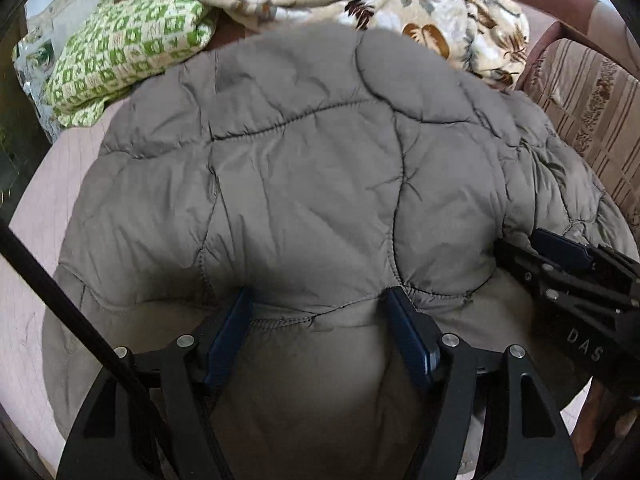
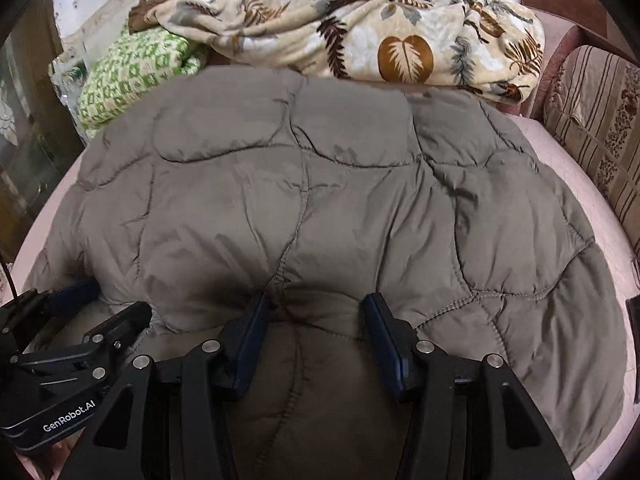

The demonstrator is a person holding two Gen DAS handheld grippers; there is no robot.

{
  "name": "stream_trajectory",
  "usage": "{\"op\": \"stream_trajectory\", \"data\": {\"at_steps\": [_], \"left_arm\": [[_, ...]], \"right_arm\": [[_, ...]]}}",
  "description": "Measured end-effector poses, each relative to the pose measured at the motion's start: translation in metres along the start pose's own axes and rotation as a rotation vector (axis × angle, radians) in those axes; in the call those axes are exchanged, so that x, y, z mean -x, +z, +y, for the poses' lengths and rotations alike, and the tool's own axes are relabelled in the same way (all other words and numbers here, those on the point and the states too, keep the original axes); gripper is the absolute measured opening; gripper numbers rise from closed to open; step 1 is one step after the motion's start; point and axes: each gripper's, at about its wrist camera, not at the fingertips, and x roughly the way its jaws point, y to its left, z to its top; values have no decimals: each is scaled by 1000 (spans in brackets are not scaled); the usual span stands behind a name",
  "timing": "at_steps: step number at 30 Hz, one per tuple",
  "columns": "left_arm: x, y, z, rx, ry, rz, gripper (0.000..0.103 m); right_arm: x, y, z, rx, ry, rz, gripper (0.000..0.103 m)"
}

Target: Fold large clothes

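Note:
A large grey quilted jacket (image 1: pixel 304 168) lies spread on a pink surface and fills both views (image 2: pixel 312 208). My left gripper (image 1: pixel 320 304) is open, its blue pads on either side of a folded edge of the jacket near me. My right gripper (image 2: pixel 314 308) is open too, its pads astride a puffed seam at the near edge. The right gripper also shows at the right edge of the left wrist view (image 1: pixel 568 264). The left gripper shows at the lower left of the right wrist view (image 2: pixel 76 336). Both sit side by side along the jacket's near edge.
A leaf-print blanket (image 2: pixel 380 32) is bunched behind the jacket. A green and white checked cloth (image 1: pixel 128 52) lies at the back left. A striped chair cushion (image 2: pixel 596 120) with a brown frame stands at the right. The pink surface (image 1: pixel 36 216) shows at the left.

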Motion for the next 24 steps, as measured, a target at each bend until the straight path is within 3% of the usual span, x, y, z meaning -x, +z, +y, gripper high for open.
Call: {"op": "stream_trajectory", "data": {"at_steps": [4, 8, 11, 14, 18, 20, 24], "left_arm": [[-4, 4, 3, 8, -6, 16, 70], [28, -4, 11, 44, -31, -72, 70], [53, -17, 18, 45, -14, -107, 70], [71, -38, 28, 31, 35, -146, 70], [75, -58, 46, 88, 74, -167, 71], [66, -59, 49, 99, 64, -142, 71], [56, -62, 46, 76, 96, -165, 74]], "right_arm": [[-7, 3, -5, 2, 24, 20, 55], [33, 0, -16, -44, 112, -49, 55], [76, -12, -27, -42, 70, -121, 55], [96, -34, -46, -78, 25, -122, 55], [90, -56, -73, -144, -28, -87, 55], [75, -58, -77, -166, -25, -45, 55], [57, -54, -74, -152, -48, -16, 56]]}}
